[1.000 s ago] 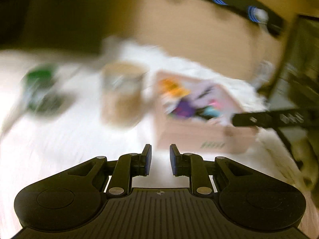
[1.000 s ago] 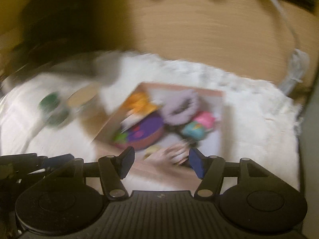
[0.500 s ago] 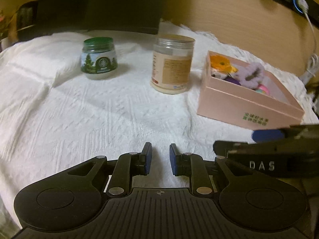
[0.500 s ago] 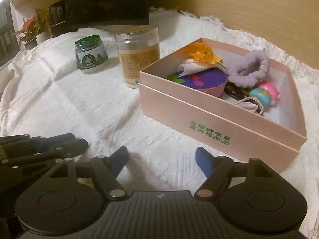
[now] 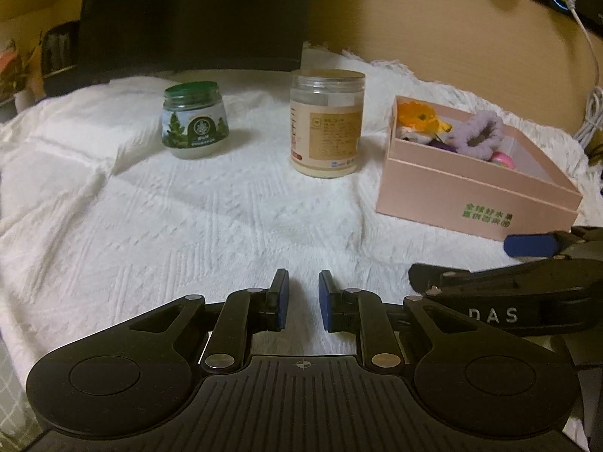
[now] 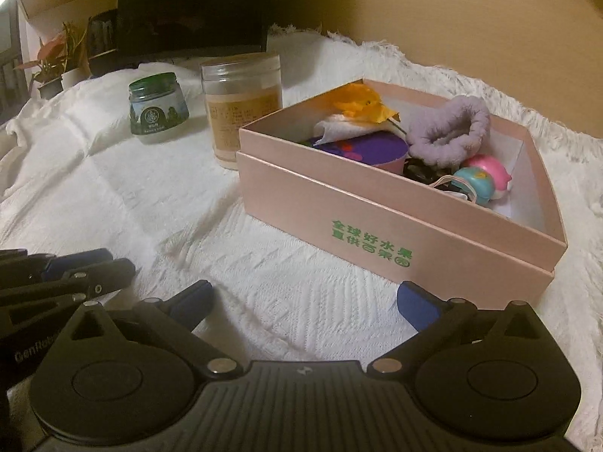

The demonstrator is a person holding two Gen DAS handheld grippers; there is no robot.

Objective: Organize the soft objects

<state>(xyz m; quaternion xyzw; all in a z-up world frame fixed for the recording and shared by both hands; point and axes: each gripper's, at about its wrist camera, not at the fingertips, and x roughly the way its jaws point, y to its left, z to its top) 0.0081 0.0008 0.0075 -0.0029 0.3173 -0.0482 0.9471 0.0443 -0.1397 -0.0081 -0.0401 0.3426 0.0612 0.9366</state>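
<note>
Left gripper (image 5: 303, 299) — jaws nearly together with a narrow gap, nothing between them; its jaws have just been closing a little. It hovers over the white textured cloth (image 5: 211, 218), well short of the pink box (image 5: 444, 196).

Right gripper (image 6: 305, 303) — jaws spread wide and empty, having just been opening; poised just before the pink box's near wall (image 6: 377, 241), which bears green printed characters.

Pink box contents, seen from the right wrist: orange-yellow flower (image 6: 361, 105) at the far left corner; white folded cloth piece (image 6: 339, 130) beside it; purple round pouch (image 6: 369, 150) against the near wall; lilac scrunchie (image 6: 448, 132) toward the middle; pink and teal round toy (image 6: 480, 177) to the right; dark small items beneath, not identifiable.

Left of the pink box: tall clear jar with tan label (image 5: 327, 128), close by; farther left, squat jar with green lid (image 5: 194, 124).
</note>
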